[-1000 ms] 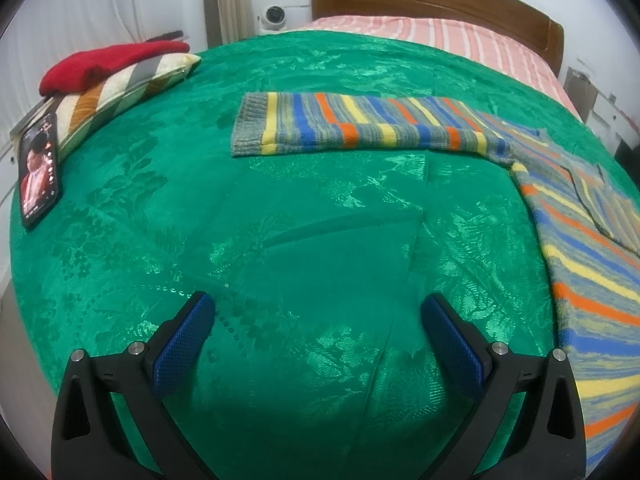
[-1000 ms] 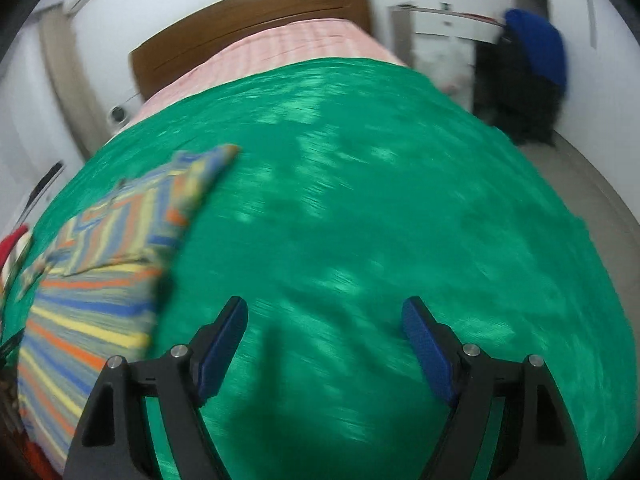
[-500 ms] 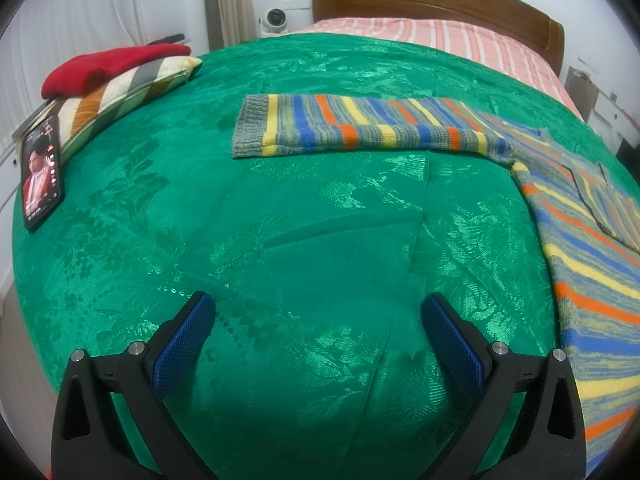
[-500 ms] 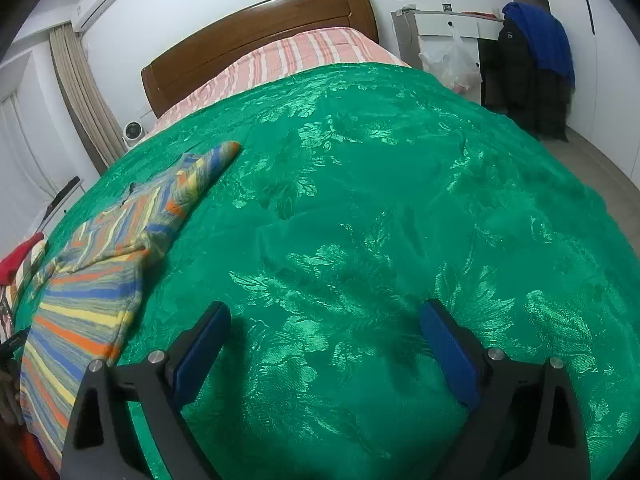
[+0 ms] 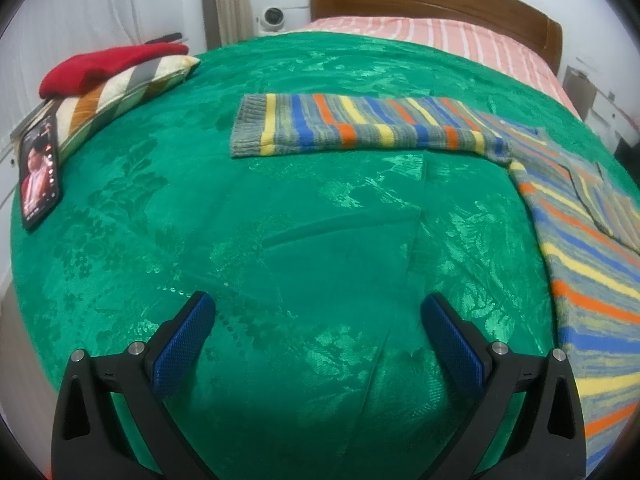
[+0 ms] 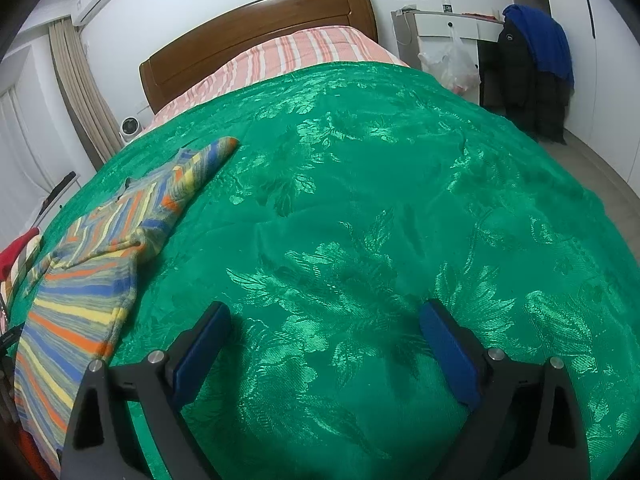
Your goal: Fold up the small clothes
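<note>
A striped knit sweater (image 5: pixel 592 248) lies flat on the green bedspread (image 5: pixel 304 216). In the left wrist view its body fills the right side and one sleeve (image 5: pixel 360 126) stretches left across the bed. My left gripper (image 5: pixel 318 308) hovers open over bare bedspread, below that sleeve and left of the body. In the right wrist view the sweater (image 6: pixel 84 280) lies at the left, its other sleeve (image 6: pixel 200 168) folded over the body. My right gripper (image 6: pixel 324 320) stands open over bare bedspread to the right of the sweater, nothing between its fingers.
A striped pillow (image 5: pixel 120 96) with a red garment (image 5: pixel 108 66) on it sits at the bed's left edge, beside a lit phone (image 5: pixel 40 172). The wooden headboard (image 6: pixel 256 36) is at the far end. A desk (image 6: pixel 448 24) and hanging coats (image 6: pixel 536 72) stand right of the bed.
The right gripper's jaws have widened and its view has swung a little, settling from blur to sharp. The left gripper and the sweater have stayed where they were.
</note>
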`<state>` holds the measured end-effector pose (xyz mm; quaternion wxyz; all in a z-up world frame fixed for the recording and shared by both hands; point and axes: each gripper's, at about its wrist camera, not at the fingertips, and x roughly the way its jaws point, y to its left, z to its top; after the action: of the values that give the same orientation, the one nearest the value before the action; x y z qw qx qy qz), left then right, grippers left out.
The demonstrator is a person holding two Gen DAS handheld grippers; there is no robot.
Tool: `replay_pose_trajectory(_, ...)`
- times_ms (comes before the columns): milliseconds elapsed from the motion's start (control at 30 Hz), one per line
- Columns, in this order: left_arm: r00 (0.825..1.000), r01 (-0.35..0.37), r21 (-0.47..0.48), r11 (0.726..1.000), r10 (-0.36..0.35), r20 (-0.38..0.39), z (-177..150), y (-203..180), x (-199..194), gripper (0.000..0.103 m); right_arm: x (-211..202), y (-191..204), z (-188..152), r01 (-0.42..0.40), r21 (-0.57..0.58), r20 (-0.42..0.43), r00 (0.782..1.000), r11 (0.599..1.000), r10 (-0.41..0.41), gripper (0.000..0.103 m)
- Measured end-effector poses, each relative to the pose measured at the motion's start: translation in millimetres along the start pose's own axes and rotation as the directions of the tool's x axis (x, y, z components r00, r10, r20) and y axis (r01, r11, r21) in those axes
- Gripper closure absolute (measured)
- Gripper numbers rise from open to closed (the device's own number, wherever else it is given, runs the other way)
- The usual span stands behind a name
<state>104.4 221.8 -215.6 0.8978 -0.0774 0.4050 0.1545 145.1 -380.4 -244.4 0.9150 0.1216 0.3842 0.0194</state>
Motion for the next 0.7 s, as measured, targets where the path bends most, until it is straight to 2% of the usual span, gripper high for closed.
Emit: replay_pose_trajectory(700,1.000,0.004,0.009,1.000,-0.004,-0.005,2.0,1.3,0.8,0.000,0.9,1.1,-1.1,0.002,-0.002,0.000,1.000,1.000,-0.002,0.008)
